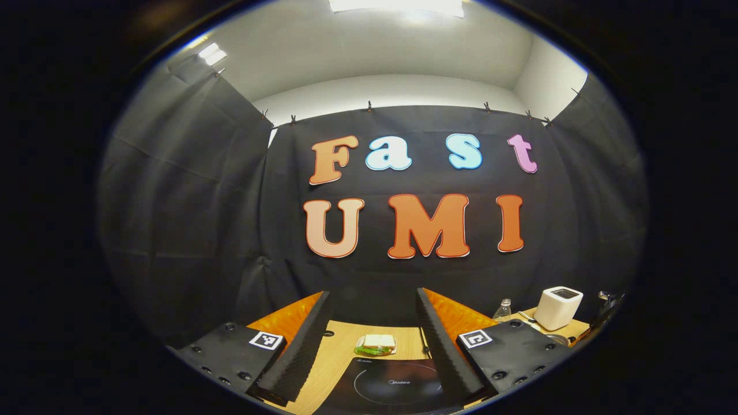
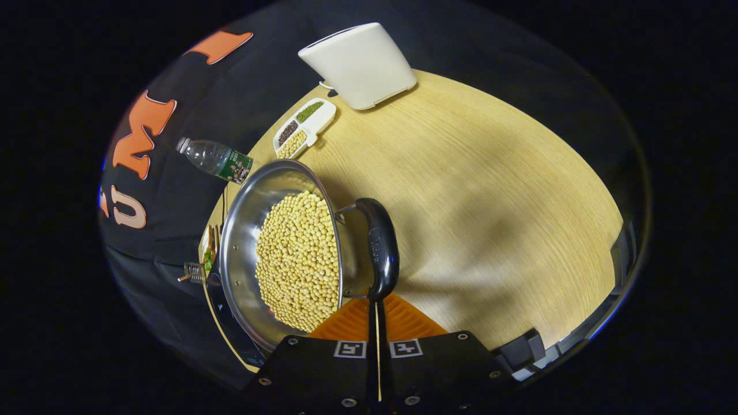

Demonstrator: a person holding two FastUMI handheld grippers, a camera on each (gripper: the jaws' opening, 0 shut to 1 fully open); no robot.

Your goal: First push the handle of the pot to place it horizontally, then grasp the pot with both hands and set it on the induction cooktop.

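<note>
On the wooden table [image 2: 473, 190], a bean-filled steel pot [image 2: 277, 253]; right tongs [image 2: 377, 311] closed together, left tongs [image 1: 369, 340] wide.

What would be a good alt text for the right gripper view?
The right gripper is closed beside the black handle of a steel pot full of soybeans on a wooden table, near a water bottle.

Left gripper [image 1: 372, 346] held level above the wooden table [image 1: 346, 337], fingers spread wide, nothing between them. Below and between the fingers, the black induction cooktop [image 1: 392, 383]; just past its far edge, a sandwich [image 1: 376, 344]. Far right: a white box-shaped appliance [image 1: 558, 307], a clear bottle [image 1: 503, 310] beside it. Black cloth wall behind.
</note>
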